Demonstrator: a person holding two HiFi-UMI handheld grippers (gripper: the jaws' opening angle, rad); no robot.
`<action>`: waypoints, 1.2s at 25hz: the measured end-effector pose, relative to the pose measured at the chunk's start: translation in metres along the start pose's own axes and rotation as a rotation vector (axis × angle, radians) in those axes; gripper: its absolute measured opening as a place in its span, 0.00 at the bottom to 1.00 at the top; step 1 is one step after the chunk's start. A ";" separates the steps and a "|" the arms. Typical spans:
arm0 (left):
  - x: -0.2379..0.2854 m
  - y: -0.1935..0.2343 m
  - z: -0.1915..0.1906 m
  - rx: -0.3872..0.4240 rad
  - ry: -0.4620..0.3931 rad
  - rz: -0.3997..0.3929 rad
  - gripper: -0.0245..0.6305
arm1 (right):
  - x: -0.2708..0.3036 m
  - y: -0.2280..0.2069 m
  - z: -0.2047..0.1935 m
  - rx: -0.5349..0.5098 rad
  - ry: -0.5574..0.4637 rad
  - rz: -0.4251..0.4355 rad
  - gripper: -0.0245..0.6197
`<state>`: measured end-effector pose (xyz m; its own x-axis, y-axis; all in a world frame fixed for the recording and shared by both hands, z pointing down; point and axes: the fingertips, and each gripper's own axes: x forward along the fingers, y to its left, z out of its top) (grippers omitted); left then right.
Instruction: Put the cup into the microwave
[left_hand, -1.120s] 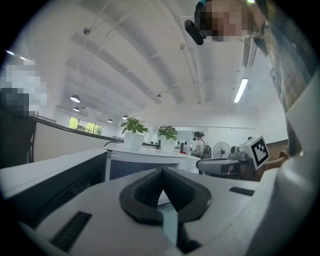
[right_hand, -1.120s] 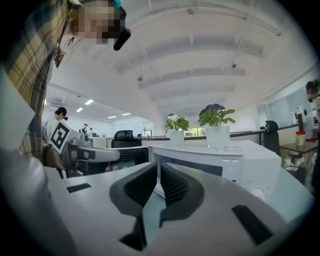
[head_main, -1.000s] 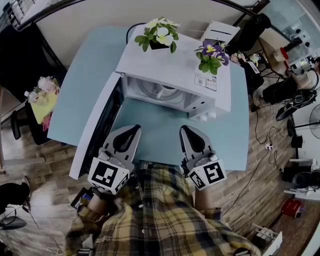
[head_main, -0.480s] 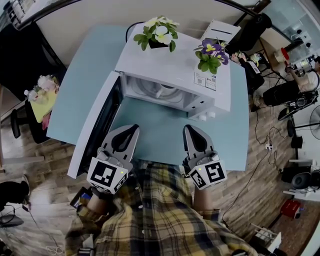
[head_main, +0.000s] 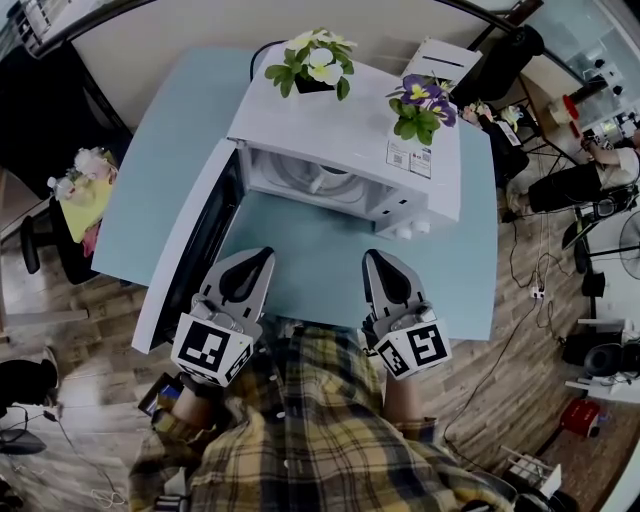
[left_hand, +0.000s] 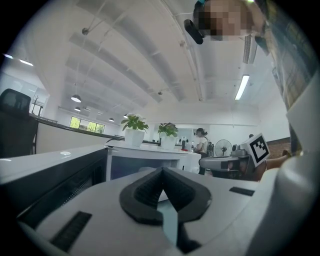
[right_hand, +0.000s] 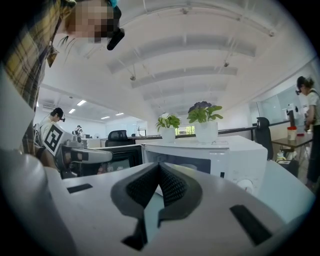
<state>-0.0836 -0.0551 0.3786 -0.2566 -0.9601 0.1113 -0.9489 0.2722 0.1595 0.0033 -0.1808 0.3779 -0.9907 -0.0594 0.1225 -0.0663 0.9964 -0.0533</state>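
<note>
White microwave (head_main: 350, 130) in the head view, door (head_main: 195, 255) swung open. A pale round shape (the cup (head_main: 328, 183), I judge) sits inside. The left gripper (head_main: 262, 256) and right gripper (head_main: 372, 258) hang just before it.

Left gripper view: jaws together, empty.

Right gripper view: likewise.

Placing looks done; next, perhaps, pushing the door shut.

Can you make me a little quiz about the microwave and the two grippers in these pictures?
1. True or false: the door of the microwave is closed.
2. How many potted plants stand on top of the microwave? A) one B) two C) three
3. Fill in the word: the left gripper and the right gripper both have their jaws ____, with nothing between them.

Key: 1 false, the door hangs open; 2 B; 3 shut.
</note>
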 end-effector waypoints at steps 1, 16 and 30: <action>0.000 0.000 0.000 0.000 0.001 0.001 0.03 | 0.000 0.000 0.000 0.001 -0.001 0.000 0.04; 0.002 0.002 -0.003 -0.006 0.011 0.003 0.03 | 0.001 0.003 0.002 0.000 -0.009 0.012 0.04; 0.001 0.005 0.001 0.004 -0.022 0.005 0.03 | -0.002 -0.001 -0.002 0.006 -0.002 -0.007 0.04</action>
<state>-0.0892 -0.0546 0.3782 -0.2653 -0.9599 0.0906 -0.9483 0.2768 0.1553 0.0056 -0.1819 0.3802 -0.9904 -0.0662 0.1211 -0.0736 0.9956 -0.0579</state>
